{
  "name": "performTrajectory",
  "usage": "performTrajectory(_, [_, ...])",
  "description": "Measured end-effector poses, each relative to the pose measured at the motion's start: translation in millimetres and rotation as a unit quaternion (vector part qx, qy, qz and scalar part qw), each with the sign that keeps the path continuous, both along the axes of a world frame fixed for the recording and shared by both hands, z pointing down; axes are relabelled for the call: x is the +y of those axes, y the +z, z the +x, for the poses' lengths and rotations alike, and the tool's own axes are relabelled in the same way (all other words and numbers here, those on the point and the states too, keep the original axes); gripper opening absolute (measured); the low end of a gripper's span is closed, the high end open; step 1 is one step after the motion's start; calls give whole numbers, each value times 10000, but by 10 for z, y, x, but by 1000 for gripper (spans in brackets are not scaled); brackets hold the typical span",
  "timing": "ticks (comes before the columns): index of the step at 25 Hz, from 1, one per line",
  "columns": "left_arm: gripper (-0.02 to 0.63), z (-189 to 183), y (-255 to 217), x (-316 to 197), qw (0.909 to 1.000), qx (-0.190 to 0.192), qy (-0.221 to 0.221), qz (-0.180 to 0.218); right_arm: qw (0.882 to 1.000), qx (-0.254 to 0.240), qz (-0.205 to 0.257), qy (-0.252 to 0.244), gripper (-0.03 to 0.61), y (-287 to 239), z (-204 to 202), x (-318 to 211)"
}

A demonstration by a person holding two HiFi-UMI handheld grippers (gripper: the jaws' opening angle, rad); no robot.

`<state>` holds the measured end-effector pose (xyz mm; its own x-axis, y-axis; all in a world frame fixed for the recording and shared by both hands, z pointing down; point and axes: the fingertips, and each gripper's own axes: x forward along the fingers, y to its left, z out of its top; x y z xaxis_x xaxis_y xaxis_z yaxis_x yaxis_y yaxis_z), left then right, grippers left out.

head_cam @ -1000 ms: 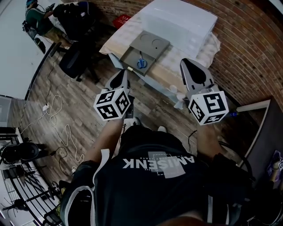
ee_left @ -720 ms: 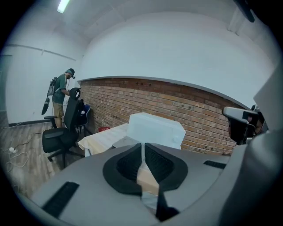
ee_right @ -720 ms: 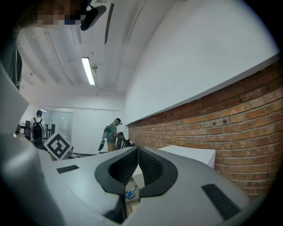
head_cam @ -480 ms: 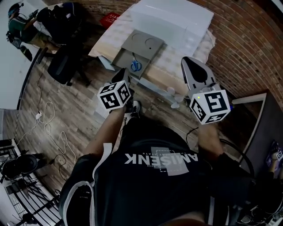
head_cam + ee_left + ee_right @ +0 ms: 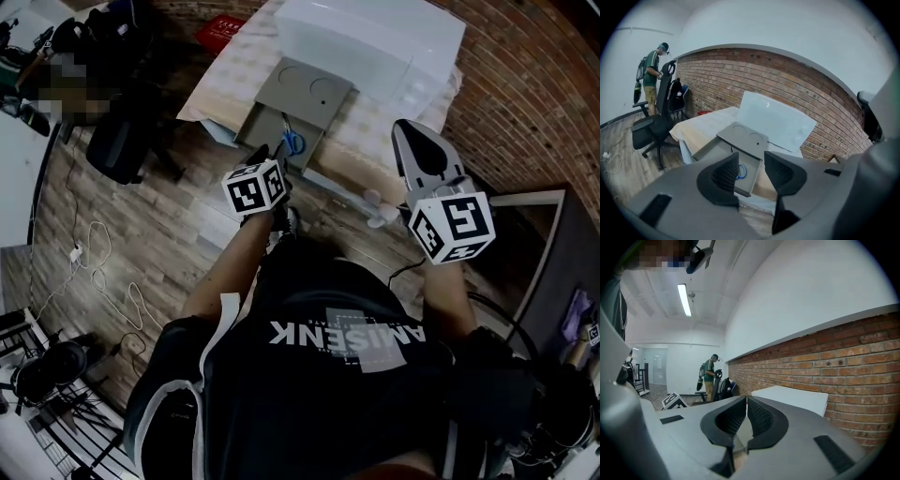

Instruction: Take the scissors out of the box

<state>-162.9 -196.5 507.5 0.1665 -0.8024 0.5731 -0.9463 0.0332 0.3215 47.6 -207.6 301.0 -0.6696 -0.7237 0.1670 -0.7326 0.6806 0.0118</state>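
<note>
A flat grey box (image 5: 263,123) lies open on the cloth-covered table, its lid (image 5: 307,92) folded back. Scissors with blue handles (image 5: 293,142) lie inside it, at the box's right side. My left gripper (image 5: 266,154) hovers just short of the box's near edge, tilted down toward it. In the left gripper view the blue scissors handles (image 5: 742,172) show through the gap of the left gripper (image 5: 751,169), whose jaws are opening with nothing between them. My right gripper (image 5: 406,128) is held higher, to the right of the box. The right gripper (image 5: 746,405) is shut and empty.
A large white lidded container (image 5: 370,42) stands on the table behind the box, against the brick wall (image 5: 525,84). A black office chair (image 5: 117,141) and a person stand at the far left. Cables (image 5: 103,253) lie on the wooden floor.
My left gripper has moved forward and down toward the open box. My right gripper has shifted a little forward beside it.
</note>
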Motion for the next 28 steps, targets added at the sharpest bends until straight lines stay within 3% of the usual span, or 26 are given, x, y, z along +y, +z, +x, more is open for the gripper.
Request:
performTrajectory(4, [215,-6,305,-187,9996,165,170,-172,9997,136,-158,135,43,143,-121,-122])
performTrajectory(13, [236,-41,970,-484,9939,243,498,-951,9967,378,-453,554,43,342,-217,-307])
performTrajectory(19, [287,-115,1326,-649,9871,-56,806,-1385,9918,582,-712,891,43,489,-313,-362])
performTrajectory(24, [293,-158,1562,-756,9801,-166,1051,-1674,9852,709,-892,1277,43,582,-347,-421])
performTrajectory(28, [293,-173,1806,-788,9729,-461,1313,-1849,9805,787,-965,1518,43,625,-405,-450])
